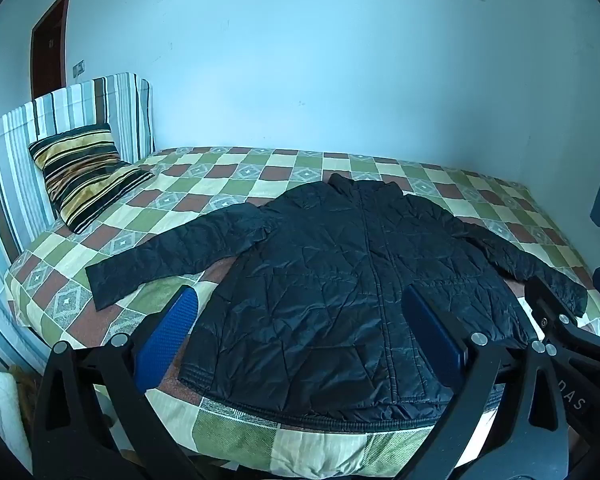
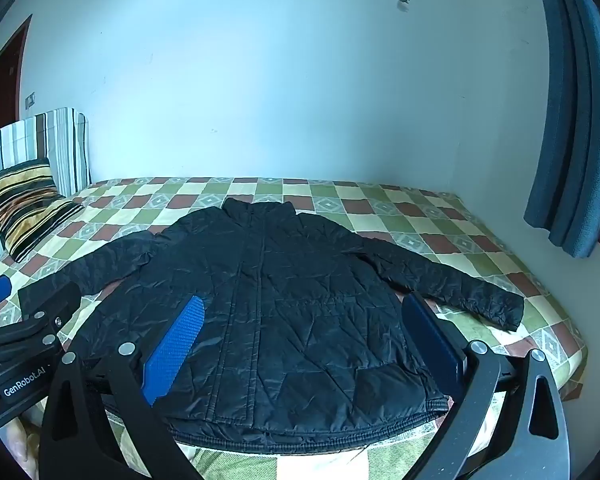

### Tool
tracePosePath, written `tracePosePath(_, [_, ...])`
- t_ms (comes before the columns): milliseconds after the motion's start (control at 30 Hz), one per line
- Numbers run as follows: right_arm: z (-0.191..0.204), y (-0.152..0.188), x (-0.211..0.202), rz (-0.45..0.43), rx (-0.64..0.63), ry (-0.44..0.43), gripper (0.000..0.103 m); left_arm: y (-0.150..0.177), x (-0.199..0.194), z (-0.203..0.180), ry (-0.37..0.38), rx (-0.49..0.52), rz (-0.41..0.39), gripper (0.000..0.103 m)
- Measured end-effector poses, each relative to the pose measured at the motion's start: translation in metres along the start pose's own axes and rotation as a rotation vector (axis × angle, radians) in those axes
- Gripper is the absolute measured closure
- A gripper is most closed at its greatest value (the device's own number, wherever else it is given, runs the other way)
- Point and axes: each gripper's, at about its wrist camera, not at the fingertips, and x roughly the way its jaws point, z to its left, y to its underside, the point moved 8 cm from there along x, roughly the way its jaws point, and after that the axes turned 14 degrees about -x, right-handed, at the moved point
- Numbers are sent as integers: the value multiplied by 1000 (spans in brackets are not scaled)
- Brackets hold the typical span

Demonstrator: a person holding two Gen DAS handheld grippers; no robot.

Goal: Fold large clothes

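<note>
A black quilted jacket (image 1: pixel 332 280) (image 2: pixel 284 304) lies flat and face up on the checked bedspread (image 1: pixel 220 176) (image 2: pixel 400 216), collar toward the far wall, both sleeves spread out sideways, hem at the bed's near edge. My left gripper (image 1: pixel 300 316) hovers open above the hem, its blue pads well apart with nothing between them. My right gripper (image 2: pixel 304 328) also hangs open over the lower half of the jacket, apart from the fabric. In the left wrist view the right gripper (image 1: pixel 560 320) shows at the right edge; in the right wrist view the left gripper (image 2: pixel 40 308) shows at the left.
A striped pillow (image 1: pixel 84 172) (image 2: pixel 24 204) leans on a striped headboard (image 1: pixel 60 108) at the bed's left end. A plain wall runs along the far side. A blue curtain (image 2: pixel 576 120) hangs at the right, a brown door (image 1: pixel 48 44) at the far left.
</note>
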Motion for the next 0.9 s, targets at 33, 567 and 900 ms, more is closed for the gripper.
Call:
tracePosePath(33, [0,0,0,-4,2,0,5,0,0,0,-1,4,-4,2])
tracePosePath(567, [3,-1,1,-1,-4,-6,5,1,5,0,-11,9,3,2])
tracePosePath(900, [5,-3,2,1,-9,-4,5,1,5,1,-8,8,3,2])
